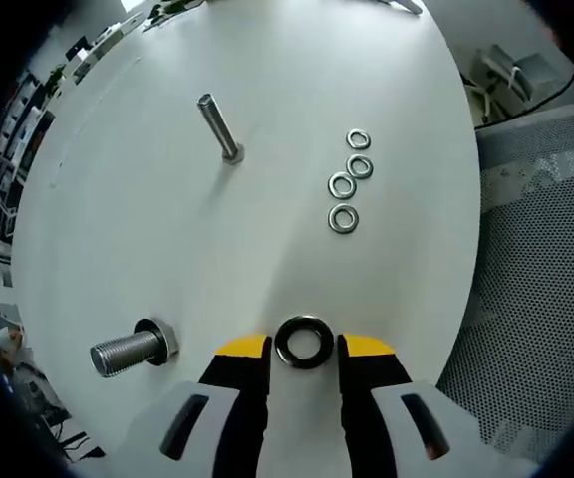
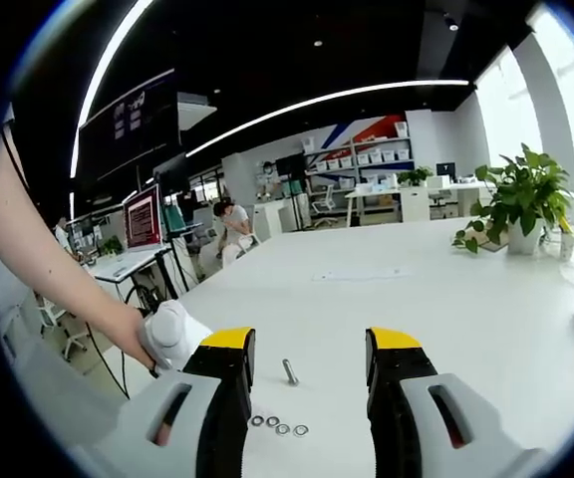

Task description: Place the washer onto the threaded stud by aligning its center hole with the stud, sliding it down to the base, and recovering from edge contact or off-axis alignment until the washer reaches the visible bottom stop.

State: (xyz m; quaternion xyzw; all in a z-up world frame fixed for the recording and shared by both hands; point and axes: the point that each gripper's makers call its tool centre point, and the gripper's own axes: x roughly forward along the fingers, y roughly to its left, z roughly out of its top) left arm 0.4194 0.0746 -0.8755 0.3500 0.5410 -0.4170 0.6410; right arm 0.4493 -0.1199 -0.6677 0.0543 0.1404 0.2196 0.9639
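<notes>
My left gripper is shut on a dark ring washer, its yellow-tipped jaws pinching the rim on both sides, high over the white table. A thick threaded stud with a hex base stands to the lower left of the washer. Farther off rises a thin stud. In the right gripper view, my right gripper is open with nothing between its jaws, and the thin stud stands on the table beyond them.
Several small silver washers lie in a row right of the thin stud, and the same washers appear between the right jaws. A person's gloved hand reaches in from the left. A potted plant stands far right. Perforated flooring lies past the table edge.
</notes>
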